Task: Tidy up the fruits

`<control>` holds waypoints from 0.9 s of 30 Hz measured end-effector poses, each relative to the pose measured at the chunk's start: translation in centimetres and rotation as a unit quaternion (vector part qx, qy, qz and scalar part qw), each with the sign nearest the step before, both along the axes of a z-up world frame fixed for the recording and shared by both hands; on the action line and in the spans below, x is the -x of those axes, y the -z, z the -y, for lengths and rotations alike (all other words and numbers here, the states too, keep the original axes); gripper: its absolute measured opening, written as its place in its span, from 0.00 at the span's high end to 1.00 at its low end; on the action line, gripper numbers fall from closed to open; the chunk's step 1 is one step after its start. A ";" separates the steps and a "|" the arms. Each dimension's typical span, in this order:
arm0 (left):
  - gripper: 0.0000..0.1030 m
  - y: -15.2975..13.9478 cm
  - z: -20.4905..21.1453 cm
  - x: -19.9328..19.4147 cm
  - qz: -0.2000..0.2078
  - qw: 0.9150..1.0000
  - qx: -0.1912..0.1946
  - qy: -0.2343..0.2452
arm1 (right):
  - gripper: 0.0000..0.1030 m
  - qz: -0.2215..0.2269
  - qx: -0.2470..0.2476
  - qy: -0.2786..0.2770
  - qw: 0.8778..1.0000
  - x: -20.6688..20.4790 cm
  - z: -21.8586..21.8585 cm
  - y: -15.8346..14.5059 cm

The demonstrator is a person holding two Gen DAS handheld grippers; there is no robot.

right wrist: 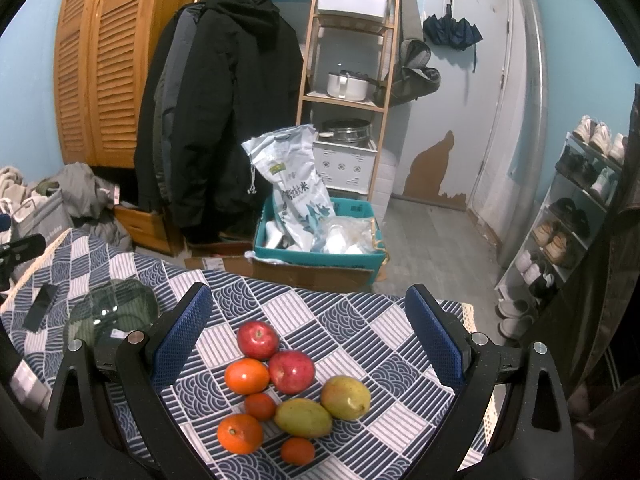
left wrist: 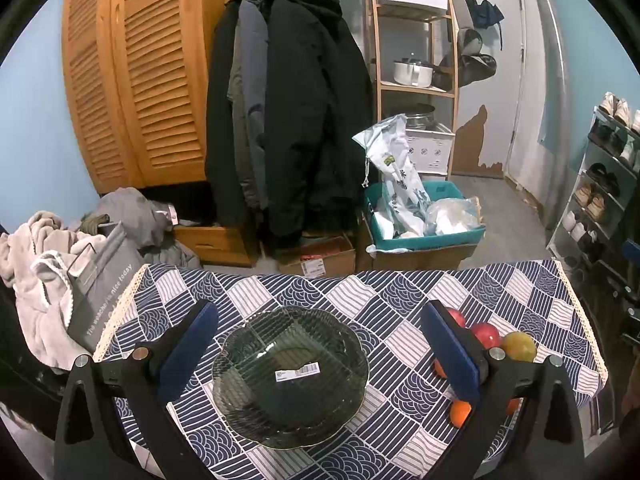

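Note:
A dark green glass plate point(left wrist: 290, 376) with a barcode sticker sits on the patterned tablecloth, between the fingers of my open, empty left gripper point(left wrist: 318, 354). In the right wrist view a pile of fruit lies between the fingers of my open, empty right gripper point(right wrist: 308, 344): two red apples point(right wrist: 258, 339) point(right wrist: 291, 372), two yellow-green mangoes point(right wrist: 345, 397) point(right wrist: 303, 417) and several oranges point(right wrist: 246, 376). Part of the plate point(right wrist: 112, 312) shows at the left there. In the left wrist view some fruit point(left wrist: 486, 334) peeks out behind the right finger.
A black phone point(right wrist: 40, 306) lies on the tablecloth point(left wrist: 400, 292) left of the plate. Past the table's far edge stand a teal crate point(right wrist: 320, 252) with bags, cardboard boxes, hanging coats point(left wrist: 288, 112), a wooden shelf and a shoe rack point(right wrist: 568, 216).

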State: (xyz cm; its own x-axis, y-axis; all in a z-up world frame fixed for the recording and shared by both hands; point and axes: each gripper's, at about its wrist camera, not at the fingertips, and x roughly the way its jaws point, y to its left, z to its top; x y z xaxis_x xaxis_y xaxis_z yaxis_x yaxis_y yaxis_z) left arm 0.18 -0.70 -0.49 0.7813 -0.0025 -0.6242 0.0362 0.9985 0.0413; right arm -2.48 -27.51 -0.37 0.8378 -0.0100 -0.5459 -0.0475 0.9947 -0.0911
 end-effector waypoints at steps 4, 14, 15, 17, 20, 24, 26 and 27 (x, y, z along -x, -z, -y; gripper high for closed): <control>0.01 0.0 0.1 0.1 0.001 1.000 0.000 -0.001 | 0.07 0.000 0.000 0.000 1.000 0.0 0.0 0.0; 0.01 -0.1 0.1 0.2 0.003 1.000 -0.001 0.001 | 0.07 0.001 0.001 0.001 1.000 0.1 0.0 -0.1; 0.01 0.0 0.1 0.2 0.004 1.000 0.000 0.001 | 0.07 0.001 0.001 0.000 1.000 0.1 0.0 -0.1; 0.01 0.0 0.1 0.2 0.002 1.000 0.000 0.001 | 0.07 0.001 0.001 0.000 1.000 0.1 0.0 -0.1; 0.01 0.0 0.1 0.2 0.002 1.000 0.000 0.001 | 0.07 0.001 0.001 0.000 1.000 0.1 0.0 -0.1; 0.01 -0.1 0.1 0.3 0.003 1.000 0.002 0.003 | 0.07 0.001 0.001 0.000 1.000 0.1 0.1 -0.2; 0.01 -0.2 0.1 0.3 0.003 1.000 0.002 0.003 | 0.07 0.001 0.001 0.000 1.000 0.1 0.1 -0.2; 0.01 -0.2 0.1 0.3 0.003 1.000 0.002 0.004 | 0.07 0.001 0.002 0.001 1.000 0.1 0.1 -0.2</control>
State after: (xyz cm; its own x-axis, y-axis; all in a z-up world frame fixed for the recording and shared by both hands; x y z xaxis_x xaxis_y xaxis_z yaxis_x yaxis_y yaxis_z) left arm -0.08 -0.82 -0.27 0.7851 -0.0112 -0.6192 0.0435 0.9984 0.0372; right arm -2.57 -27.61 -0.20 0.8385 -0.0127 -0.5447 -0.0461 0.9945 -0.0942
